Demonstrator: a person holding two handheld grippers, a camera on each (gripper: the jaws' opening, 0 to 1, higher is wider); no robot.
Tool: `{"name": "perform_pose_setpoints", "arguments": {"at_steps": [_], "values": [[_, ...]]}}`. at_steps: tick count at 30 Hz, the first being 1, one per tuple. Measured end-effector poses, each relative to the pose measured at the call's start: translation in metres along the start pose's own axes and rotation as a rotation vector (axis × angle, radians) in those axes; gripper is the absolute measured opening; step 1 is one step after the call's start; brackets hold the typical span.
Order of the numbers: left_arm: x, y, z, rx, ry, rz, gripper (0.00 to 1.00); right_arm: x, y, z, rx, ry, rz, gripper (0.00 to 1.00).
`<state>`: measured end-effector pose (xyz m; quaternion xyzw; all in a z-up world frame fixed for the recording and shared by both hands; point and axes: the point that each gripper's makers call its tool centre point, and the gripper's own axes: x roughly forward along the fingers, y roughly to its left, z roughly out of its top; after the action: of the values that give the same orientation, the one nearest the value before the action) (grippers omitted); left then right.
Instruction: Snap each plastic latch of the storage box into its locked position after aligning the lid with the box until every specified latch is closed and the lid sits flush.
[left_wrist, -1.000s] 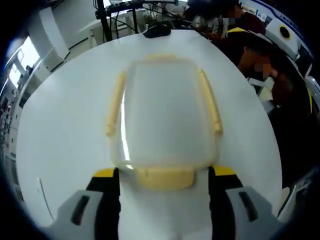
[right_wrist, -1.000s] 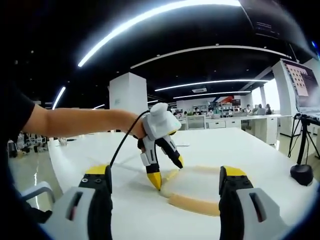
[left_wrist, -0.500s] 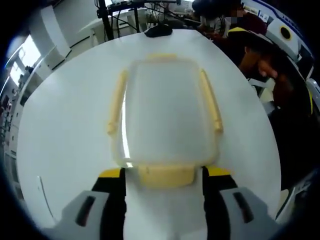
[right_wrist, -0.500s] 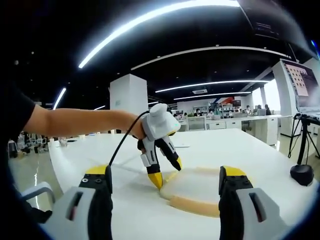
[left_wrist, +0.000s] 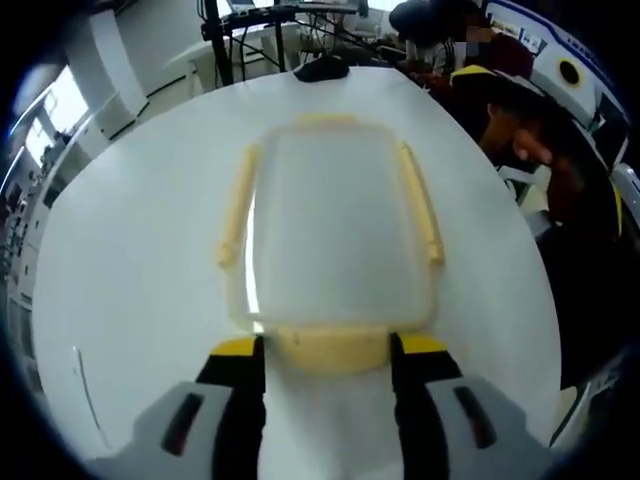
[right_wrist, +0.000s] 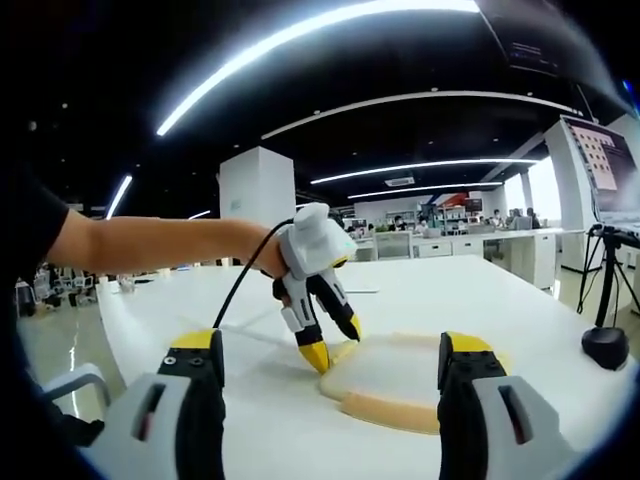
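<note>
Since the storage box (left_wrist: 335, 230) seems light and slippery on the table (left_wrist: 130, 280), its near latch (left_wrist: 330, 350) is best pressed between the jaws of the left gripper (left_wrist: 328, 350), which are held apart at both sides of it, while the jaws of the right gripper (right_wrist: 330, 345) are also kept apart.

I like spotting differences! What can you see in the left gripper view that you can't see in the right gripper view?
The left gripper view looks down on the whole clear lid, with yellow latches on four sides, and its jaws sit on either side of the near latch. The right gripper view, from the side, takes in the left gripper, the person's arm holding it, and the ceiling lights. Both show the storage box on the white table.
</note>
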<state>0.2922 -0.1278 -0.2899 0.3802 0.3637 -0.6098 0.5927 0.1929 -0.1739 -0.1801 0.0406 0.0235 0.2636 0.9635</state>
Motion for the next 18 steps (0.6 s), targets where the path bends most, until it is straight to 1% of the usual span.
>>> {"name": "perform_pose_setpoints", "arguments": {"at_steps": [7, 11, 16, 18], "values": [[0.0001, -0.0053, -0.0004, -0.001, 0.005, 0.002, 0.46, 0.0009, 0.0007, -0.0002, 0.0, 0.001, 0.002, 0.89], [0.001, -0.0091, 0.0002, 0.004, 0.031, 0.0, 0.44, 0.0015, 0.0007, -0.0007, -0.001, 0.003, 0.002, 0.89], [0.0013, -0.001, 0.0017, 0.005, 0.063, -0.001, 0.44, 0.0023, 0.0008, -0.0007, -0.001, 0.005, 0.006, 0.89], [0.0022, -0.0019, 0.0029, 0.004, 0.069, 0.001, 0.44, 0.0026, 0.0005, -0.0009, 0.003, 0.005, 0.006, 0.89]]}}
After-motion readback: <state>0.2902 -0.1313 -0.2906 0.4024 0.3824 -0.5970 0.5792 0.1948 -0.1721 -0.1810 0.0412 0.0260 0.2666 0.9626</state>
